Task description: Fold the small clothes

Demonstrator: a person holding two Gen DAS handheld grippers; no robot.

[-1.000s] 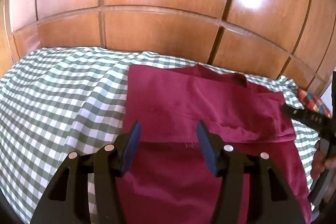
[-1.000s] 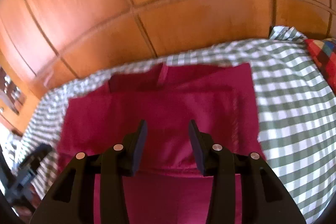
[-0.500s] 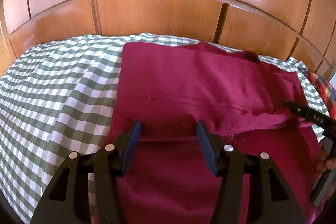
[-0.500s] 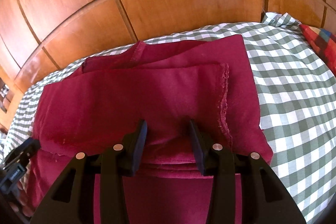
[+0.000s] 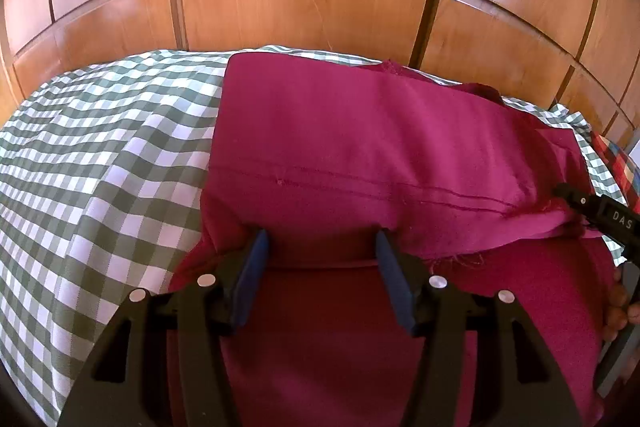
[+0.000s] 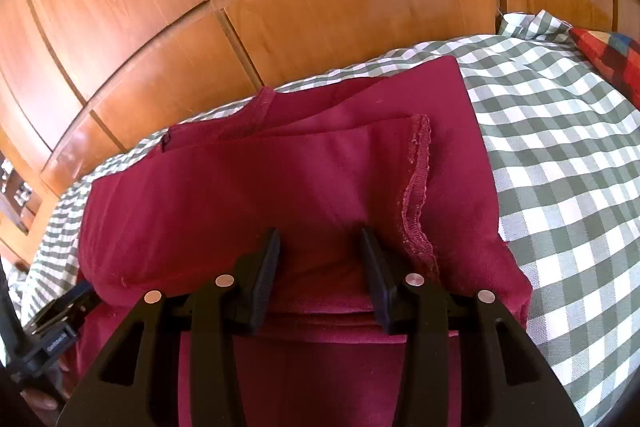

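Left wrist view: a maroon garment (image 5: 360, 147) is spread on a green-and-white checked sheet (image 5: 100, 155), in front of a panelled wooden wall (image 5: 300, 7). Its near part has been folded over the rest, so that a stitched hem runs across the upper layer. The left gripper (image 5: 320, 251) is held at the near folded edge with its blue pads set apart; a fold of cloth is seen between them, but whether it is pressed by the pads cannot be told. At the right edge the right gripper (image 5: 592, 211) is seen at the garment's far corner — fingers of the hand (image 5: 618, 303) behind it are also shown. A multicoloured checked cloth (image 5: 612, 159) lies beyond.

Right wrist view: the same garment (image 6: 280, 187) is seen from the other end, its raw serged edge curving beside the right-hand finger. The right gripper (image 6: 320, 255) is held at the near fold, jaws parted around a bulge of cloth — a firm grip cannot be confirmed. The left gripper (image 6: 60, 315) is visible at the lower left.
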